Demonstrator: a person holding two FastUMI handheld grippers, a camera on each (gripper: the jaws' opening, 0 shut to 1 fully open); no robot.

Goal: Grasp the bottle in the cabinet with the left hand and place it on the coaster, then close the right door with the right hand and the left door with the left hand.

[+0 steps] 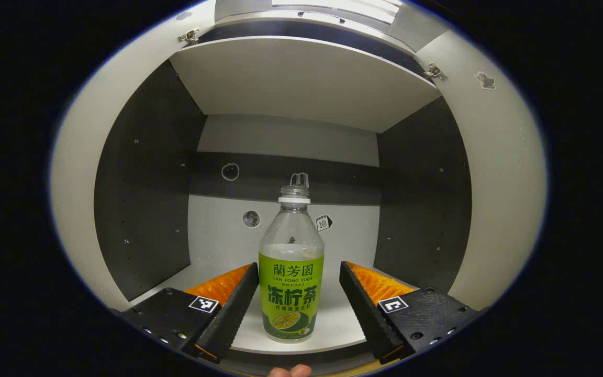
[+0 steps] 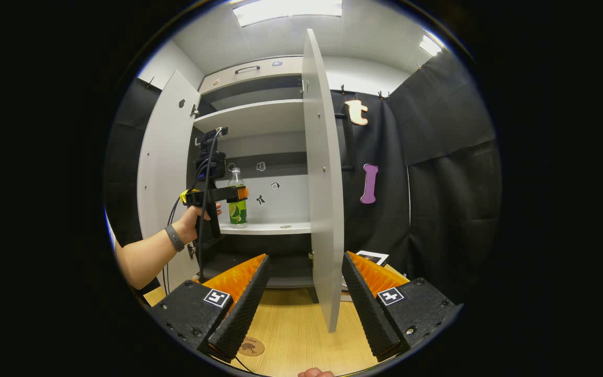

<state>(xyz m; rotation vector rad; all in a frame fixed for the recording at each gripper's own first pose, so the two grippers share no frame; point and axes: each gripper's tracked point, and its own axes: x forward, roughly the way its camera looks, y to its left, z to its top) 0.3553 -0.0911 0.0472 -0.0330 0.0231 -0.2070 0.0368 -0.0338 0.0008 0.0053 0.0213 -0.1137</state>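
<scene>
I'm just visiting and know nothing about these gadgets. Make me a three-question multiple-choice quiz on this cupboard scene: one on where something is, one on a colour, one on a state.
1. Where does the bottle stand?
A. on a cabinet shelf
B. on the coaster
C. on the floor

2. What colour is the bottle's label?
A. red
B. green
C. blue

3. How do the cabinet doors stand?
A. both shut
B. one shut
C. both open

Answers:
1 A: in the right gripper view the bottle stands upright on the shelf, while the coaster lies bare on the wooden table.
2 B: the left gripper view shows a green label.
3 C: the left door and right door both swing outward.
</scene>
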